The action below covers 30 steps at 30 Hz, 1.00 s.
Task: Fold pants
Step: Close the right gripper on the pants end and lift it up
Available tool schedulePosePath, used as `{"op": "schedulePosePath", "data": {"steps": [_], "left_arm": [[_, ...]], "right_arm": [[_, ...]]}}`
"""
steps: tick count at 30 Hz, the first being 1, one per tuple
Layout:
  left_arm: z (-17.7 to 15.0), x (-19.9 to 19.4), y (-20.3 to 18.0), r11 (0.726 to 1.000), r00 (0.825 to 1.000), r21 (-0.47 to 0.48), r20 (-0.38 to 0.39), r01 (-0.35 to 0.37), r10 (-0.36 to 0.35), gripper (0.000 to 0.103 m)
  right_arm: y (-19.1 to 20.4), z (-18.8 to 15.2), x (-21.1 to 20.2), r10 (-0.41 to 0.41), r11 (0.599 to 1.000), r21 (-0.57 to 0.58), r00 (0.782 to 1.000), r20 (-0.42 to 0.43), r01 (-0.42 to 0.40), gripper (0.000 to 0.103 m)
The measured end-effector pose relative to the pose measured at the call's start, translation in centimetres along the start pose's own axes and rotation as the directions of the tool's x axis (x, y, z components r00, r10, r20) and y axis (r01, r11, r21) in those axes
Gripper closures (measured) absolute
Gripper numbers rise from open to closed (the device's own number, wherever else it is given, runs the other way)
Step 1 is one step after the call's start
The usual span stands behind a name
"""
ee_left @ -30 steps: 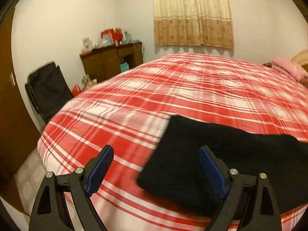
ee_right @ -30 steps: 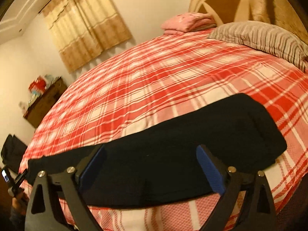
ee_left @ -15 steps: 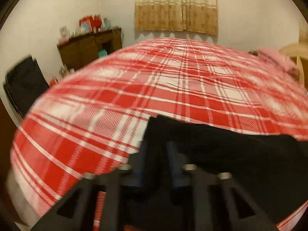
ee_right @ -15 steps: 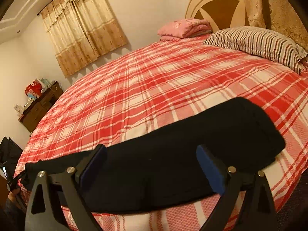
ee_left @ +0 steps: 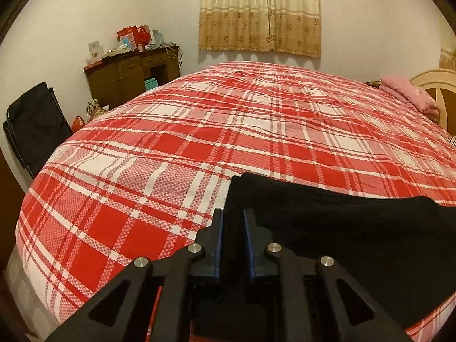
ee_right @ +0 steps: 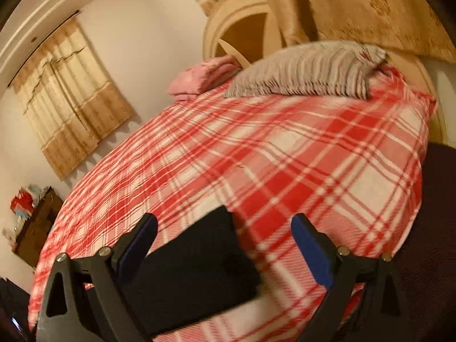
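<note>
The black pants (ee_left: 342, 236) lie in a long folded strip along the near edge of the red plaid bed (ee_left: 228, 131). My left gripper (ee_left: 232, 228) is shut on the left end of the pants, fabric pinched between its blue pads. In the right wrist view the other end of the pants (ee_right: 196, 265) lies between and below the fingers of my right gripper (ee_right: 225, 239), which is open and empty, held above the bed.
A striped pillow (ee_right: 307, 71) and folded pink cloth (ee_right: 202, 74) lie by the headboard (ee_right: 245, 28). A wooden desk (ee_left: 131, 77) with clutter and a black folding chair (ee_left: 34, 125) stand by the far wall left of the bed.
My left gripper closed on the left end of the pants. My right gripper swung right toward the waist end, staying open; its view is now tilted and blurred.
</note>
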<state>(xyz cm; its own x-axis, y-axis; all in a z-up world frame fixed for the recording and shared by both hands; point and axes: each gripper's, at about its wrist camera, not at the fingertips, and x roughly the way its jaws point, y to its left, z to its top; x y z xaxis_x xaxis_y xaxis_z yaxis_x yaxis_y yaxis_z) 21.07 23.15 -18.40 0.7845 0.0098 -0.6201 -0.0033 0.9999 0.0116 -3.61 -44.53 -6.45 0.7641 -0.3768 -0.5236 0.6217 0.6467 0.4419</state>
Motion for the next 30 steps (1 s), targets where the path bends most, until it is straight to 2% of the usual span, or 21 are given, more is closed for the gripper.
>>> {"op": "schedulePosePath", "data": {"steps": [3,5,6,9,10,11,13,15,18,20,22,27,29,30], "left_arm": [[0.1,-0.6,-0.5,1.000,1.000,0.015,0.010,-0.013,0.012,0.086],[0.1,-1.6,-0.7,1.000,1.000,-0.002,0.028,-0.014,0.014,0.085],[0.0,-2.2,-0.8,1.000,0.999,-0.008,0.041,-0.019,0.020,0.083],[-0.5,-4.0,-1.6,0.999,0.995,0.002,0.090,-0.037,0.037,0.080],[-0.8,-4.4,-2.0,0.999,0.994,0.007,0.097,-0.043,0.042,0.073],[-1.0,-4.6,-2.3,0.999,0.994,0.012,0.099,-0.042,0.041,0.062],[-1.7,-4.6,-2.9,0.999,0.994,0.022,0.096,-0.046,0.043,0.048],[-2.3,-4.3,-3.3,0.999,0.996,0.019,0.088,-0.034,0.033,0.047],[-3.1,-3.2,-3.7,0.999,0.999,0.002,0.043,-0.033,0.033,0.045],[-3.5,-3.1,-4.0,1.000,0.998,0.002,0.056,-0.030,0.029,0.034],[-3.8,-3.1,-4.6,0.999,0.998,0.012,0.061,-0.032,0.031,0.026],[-4.5,-3.2,-5.0,0.999,0.996,-0.015,0.078,-0.043,0.044,0.022],[-4.7,-3.4,-4.9,0.998,0.995,-0.044,0.090,-0.036,0.040,0.020],[-4.8,-3.4,-5.0,0.998,0.995,-0.048,0.094,-0.037,0.041,0.020]], "right_arm": [[-1.3,-0.3,1.1,0.005,1.000,0.017,0.998,-0.070,-0.004,0.006],[-2.1,-0.7,2.3,0.029,0.998,0.051,0.990,-0.140,-0.022,0.014],[-2.2,-0.9,2.5,0.039,0.998,0.058,0.987,-0.158,-0.030,0.014],[-1.7,-1.1,1.9,0.053,0.998,0.023,0.985,-0.164,-0.050,0.024],[-1.7,-1.2,1.9,0.081,0.997,0.031,0.981,-0.179,-0.077,0.030],[-1.7,-1.3,1.8,0.084,0.996,0.032,0.979,-0.187,-0.079,0.032],[-1.1,-1.6,1.8,0.076,0.997,0.007,0.977,-0.200,-0.076,0.034],[-0.7,-1.9,1.9,0.083,0.996,0.000,0.972,-0.219,-0.085,0.034],[0.1,-2.2,2.0,0.037,0.998,-0.045,0.971,-0.237,-0.049,0.036],[0.6,-2.5,2.0,0.014,0.997,-0.074,0.968,-0.249,-0.034,0.038],[0.7,-2.8,2.2,0.032,0.996,-0.076,0.967,-0.252,-0.053,0.040],[0.6,-3.1,2.7,0.034,0.995,-0.085,0.974,-0.225,-0.055,0.058],[-0.1,-2.7,2.8,0.076,0.996,-0.037,0.970,-0.232,-0.087,0.073],[-0.5,-2.6,2.8,0.105,0.994,-0.003,0.967,-0.234,-0.109,0.074]]}}
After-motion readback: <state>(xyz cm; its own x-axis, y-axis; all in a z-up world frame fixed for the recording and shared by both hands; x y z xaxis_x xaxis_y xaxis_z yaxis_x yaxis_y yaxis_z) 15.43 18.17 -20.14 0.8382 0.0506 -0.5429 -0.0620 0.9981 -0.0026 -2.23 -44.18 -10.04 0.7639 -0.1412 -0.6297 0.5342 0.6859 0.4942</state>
